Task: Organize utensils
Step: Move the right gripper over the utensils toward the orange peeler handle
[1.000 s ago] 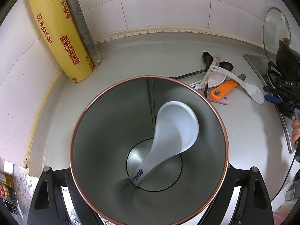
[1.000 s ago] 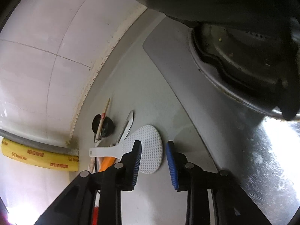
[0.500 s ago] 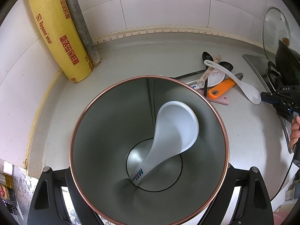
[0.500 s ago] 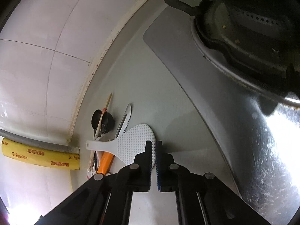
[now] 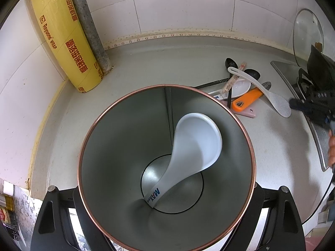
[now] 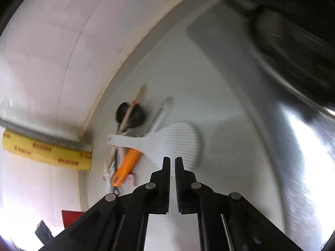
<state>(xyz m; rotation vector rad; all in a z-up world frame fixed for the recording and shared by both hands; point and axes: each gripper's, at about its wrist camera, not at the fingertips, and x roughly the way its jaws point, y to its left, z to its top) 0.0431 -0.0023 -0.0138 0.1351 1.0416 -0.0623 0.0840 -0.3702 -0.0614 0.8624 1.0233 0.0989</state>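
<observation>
Left gripper has its jaws clamped around the copper-rimmed metal cup, a white soup spoon leaning inside it. Over on the right, the right gripper shows jaws pinched nearly together on the edge of the white rice paddle, which lies on the counter across the orange-handled utensil in the pile.

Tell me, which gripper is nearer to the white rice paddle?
Right. The right gripper is closed at the white rice paddle head; the left gripper holds the metal cup, away from it.
</observation>
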